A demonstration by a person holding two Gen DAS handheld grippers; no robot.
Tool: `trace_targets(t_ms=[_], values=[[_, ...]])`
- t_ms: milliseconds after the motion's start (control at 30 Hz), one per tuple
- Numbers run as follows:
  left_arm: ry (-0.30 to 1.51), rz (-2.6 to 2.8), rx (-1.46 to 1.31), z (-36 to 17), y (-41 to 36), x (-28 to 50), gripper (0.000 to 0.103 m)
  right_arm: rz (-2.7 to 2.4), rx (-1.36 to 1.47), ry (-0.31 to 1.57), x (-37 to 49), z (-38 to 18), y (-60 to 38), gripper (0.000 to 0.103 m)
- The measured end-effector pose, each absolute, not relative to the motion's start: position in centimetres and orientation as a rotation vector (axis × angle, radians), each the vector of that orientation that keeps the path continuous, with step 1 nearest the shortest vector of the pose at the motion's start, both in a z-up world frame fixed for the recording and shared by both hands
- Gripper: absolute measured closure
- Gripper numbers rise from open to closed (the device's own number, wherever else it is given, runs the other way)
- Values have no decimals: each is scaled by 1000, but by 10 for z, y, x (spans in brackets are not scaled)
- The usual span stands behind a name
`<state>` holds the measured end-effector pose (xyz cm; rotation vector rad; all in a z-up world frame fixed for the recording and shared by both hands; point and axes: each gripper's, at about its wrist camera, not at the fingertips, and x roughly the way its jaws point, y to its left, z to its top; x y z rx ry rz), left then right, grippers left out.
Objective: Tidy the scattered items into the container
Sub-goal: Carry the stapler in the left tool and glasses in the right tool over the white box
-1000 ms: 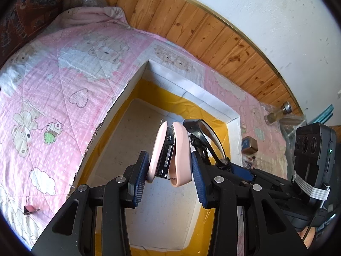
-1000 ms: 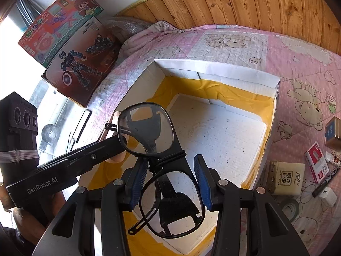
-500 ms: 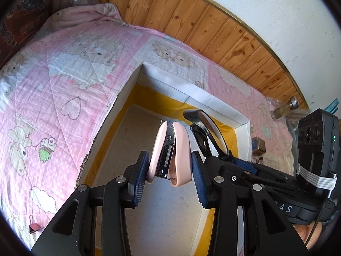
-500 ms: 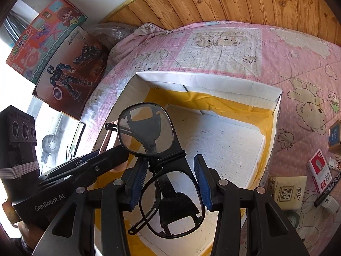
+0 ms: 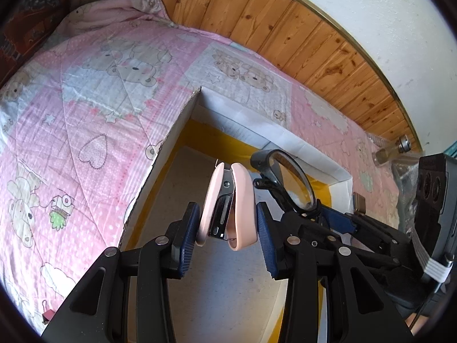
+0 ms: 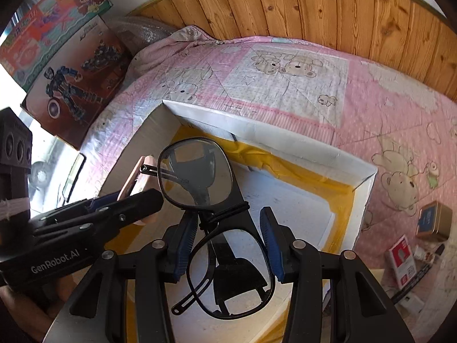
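Left gripper (image 5: 227, 225) clamps the pink stapler (image 5: 225, 205); right gripper (image 6: 228, 237) clamps the glasses (image 6: 211, 223) above the box (image 6: 271, 137). Crowded releases risk the stapler striking a lens.

right gripper (image 6: 228, 238): clamps black glasses (image 6: 211, 217) | over white box (image 6: 285, 140) | left gripper (image 6: 128, 197): pink stapler (image 6: 134, 177)

1. A pink quilted bedspread (image 6: 285, 85) printed with teddy bears covers the surface.
2. Orange-brown wooden plank panelling (image 6: 314, 8) rises just behind the bedspread.
3. Two colourful cardboard toy boxes (image 6: 62, 57) stand beside the bedspread's left edge, against the panelling's end.
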<state>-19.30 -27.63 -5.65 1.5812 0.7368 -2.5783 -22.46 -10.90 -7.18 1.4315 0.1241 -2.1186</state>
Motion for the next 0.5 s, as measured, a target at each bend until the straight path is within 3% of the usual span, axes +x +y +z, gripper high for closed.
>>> trace_targets(t_ms=[300,500], values=[[728,-2522,1638,-73,-272,-209,62,-2123,1385,435,-227,-79,-126,56],[691,-2509,1654,-83,-268,-219,61,-2073,1401,511,-228,-91,-136,66]])
